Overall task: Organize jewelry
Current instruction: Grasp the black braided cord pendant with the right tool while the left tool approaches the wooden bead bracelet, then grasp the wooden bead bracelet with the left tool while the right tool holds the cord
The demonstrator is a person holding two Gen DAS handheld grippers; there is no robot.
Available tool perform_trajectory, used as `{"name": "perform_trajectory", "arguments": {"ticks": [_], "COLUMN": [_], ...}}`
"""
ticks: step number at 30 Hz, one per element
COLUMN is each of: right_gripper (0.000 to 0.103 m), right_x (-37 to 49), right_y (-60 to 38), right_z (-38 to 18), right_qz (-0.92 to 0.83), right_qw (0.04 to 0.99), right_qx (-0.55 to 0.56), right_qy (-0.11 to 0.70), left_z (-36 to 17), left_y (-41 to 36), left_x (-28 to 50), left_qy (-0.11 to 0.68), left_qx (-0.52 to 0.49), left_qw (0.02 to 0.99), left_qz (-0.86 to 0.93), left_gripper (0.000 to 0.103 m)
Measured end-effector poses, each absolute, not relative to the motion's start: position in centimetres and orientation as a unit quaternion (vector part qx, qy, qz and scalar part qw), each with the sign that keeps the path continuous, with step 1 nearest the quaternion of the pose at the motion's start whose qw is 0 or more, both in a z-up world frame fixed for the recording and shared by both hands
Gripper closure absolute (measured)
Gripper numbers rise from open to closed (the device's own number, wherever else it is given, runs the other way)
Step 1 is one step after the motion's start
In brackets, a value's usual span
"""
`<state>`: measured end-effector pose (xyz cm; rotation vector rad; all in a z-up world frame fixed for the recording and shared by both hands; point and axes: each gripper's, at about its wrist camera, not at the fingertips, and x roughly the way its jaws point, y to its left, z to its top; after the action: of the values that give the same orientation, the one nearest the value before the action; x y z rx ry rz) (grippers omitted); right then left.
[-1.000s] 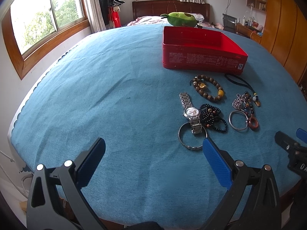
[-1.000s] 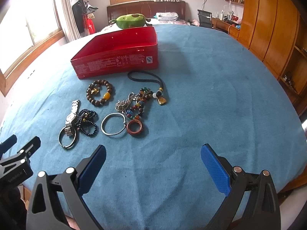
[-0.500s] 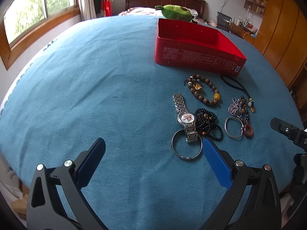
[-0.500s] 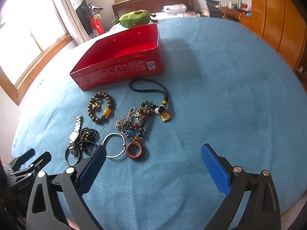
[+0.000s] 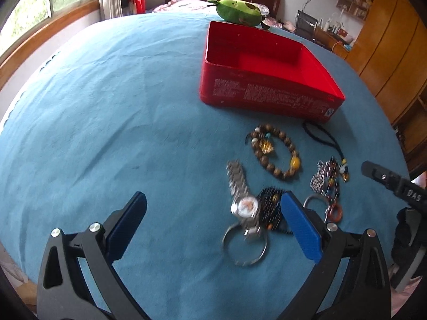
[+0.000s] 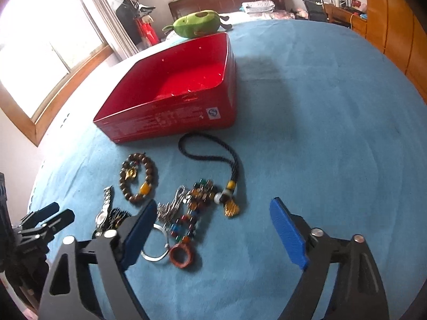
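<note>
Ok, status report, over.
Left gripper open, empty. Right gripper closing, empty. Bracelets, steel wristwatch outside open red tin box. Nothing blocking.

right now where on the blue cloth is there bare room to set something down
The blue cloth is bare left of the red box and the watch, out to the window-side edge. It is also bare right of the box and the black cord pendant. The box floor looks bare. Crowded: the strip in front of the box, with the brown bead bracelet, chains and rings.
</note>
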<state>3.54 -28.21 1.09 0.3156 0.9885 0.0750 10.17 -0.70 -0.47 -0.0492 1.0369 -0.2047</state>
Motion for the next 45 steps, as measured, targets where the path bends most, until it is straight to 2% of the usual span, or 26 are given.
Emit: {"name": "perform_trajectory", "arguments": {"ticks": [11, 14, 19, 23, 25, 27, 32, 34, 35, 36, 40, 45], "right_gripper": [0.053, 0.06, 0.065, 0.074, 0.08, 0.095, 0.095, 0.095, 0.095, 0.095, 0.095, 0.095], "right_x": [8.6, 9.5, 9.6, 8.8, 8.5, 8.2, 7.9, 7.8, 7.7, 7.5, 7.1, 7.6], "right_y": [-29.5, -29.3, -28.8, -28.3, -28.2, -28.7, -30.0, -30.5, -30.8, -31.3, -32.5, -32.4], "right_z": [-1.2, -2.3, -2.7, -3.0, -3.0, -3.2, -2.8, -2.0, -1.6, -1.2, -0.4, -0.6], "right_qz": [0.055, 0.062, 0.061, 0.071, 0.072, 0.092, 0.105, 0.106, 0.106, 0.107, 0.105, 0.106], "right_qw": [0.836, 0.826, 0.827, 0.828, 0.829, 0.824, 0.821, 0.827, 0.83, 0.832, 0.836, 0.837], "right_qx": [0.155, 0.153, 0.13, 0.125, 0.12, 0.147, 0.181, 0.186, 0.19, 0.192, 0.195, 0.202], "right_qy": [0.524, 0.539, 0.543, 0.543, 0.541, 0.54, 0.531, 0.52, 0.514, 0.51, 0.501, 0.498], "left_z": [-1.2, -1.4, -2.2, -2.8, -3.1, -3.3, -3.6, -3.6, -3.8, -4.0, -4.7, -4.6], "left_y": [-3.3, -3.8, -4.4, -5.0, -5.2, -5.3, -5.5, -5.6, -5.8, -5.9, -6.4, -7.1], "left_x": [15.3, 16.2, 17.1, 17.5, 17.7, 17.8, 18.3, 18.5, 18.7, 18.9, 19.4, 19.6], "left_qy": [0.512, 0.517, 0.525, 0.532, 0.533, 0.535, 0.542, 0.544, 0.55, 0.556, 0.569, 0.57], "left_qx": [-0.012, -0.009, -0.006, -0.006, -0.005, -0.005, -0.012, -0.012, -0.012, -0.014, -0.02, -0.032], "left_qw": [0.853, 0.85, 0.845, 0.839, 0.838, 0.837, 0.831, 0.829, 0.825, 0.82, 0.809, 0.804], "left_qz": [-0.101, -0.102, -0.104, -0.112, -0.113, -0.115, -0.126, -0.127, -0.131, -0.135, -0.148, -0.167], "left_gripper": [0.004, 0.004, 0.004, 0.004, 0.004, 0.004, 0.004, 0.013, 0.025, 0.031, 0.032, 0.041]}}
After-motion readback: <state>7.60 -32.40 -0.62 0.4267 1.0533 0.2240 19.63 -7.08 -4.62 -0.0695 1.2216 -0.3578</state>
